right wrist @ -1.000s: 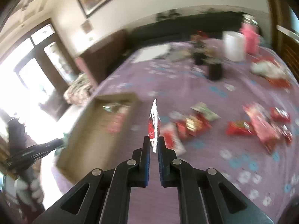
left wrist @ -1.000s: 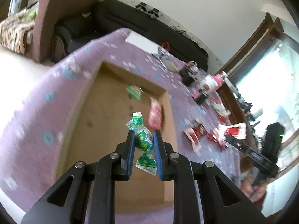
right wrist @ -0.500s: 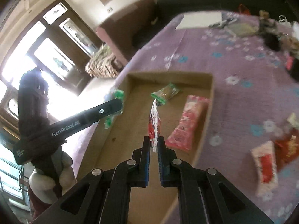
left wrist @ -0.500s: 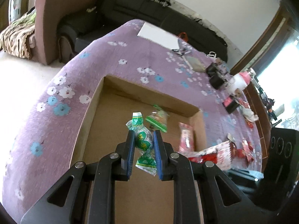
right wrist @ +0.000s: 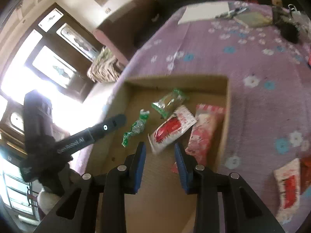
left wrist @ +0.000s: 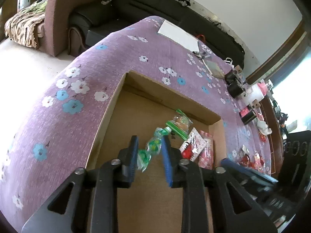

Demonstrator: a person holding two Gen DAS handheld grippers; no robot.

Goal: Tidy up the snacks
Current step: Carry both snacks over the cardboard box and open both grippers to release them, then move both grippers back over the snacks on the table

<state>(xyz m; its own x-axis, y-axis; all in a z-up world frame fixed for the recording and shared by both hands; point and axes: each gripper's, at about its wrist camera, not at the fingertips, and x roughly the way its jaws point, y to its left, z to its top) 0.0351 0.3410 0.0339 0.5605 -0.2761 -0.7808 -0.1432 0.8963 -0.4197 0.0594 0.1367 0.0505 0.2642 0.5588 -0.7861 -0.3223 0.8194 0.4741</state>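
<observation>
Both tools hang over the cardboard box [left wrist: 116, 104] with jaws spread wide: the left gripper [left wrist: 149, 159] frames a green twist-wrapped candy [left wrist: 152, 147] that looks to be loose, the right gripper [right wrist: 160, 163] a red-and-white packet [right wrist: 171, 128] beside the pink packet [right wrist: 206, 128]. Best to lift straight up, so the fingers do not drag them. Farther out, more snacks [right wrist: 289, 182] lie on the purple cloth [right wrist: 252, 58].

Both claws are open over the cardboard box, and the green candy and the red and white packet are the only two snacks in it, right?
Not quite. The left wrist view shows four snacks in the cardboard box: the green candy, the red and white packet, a green-edged packet and a pink packet. Both claws are indeed open.
</observation>
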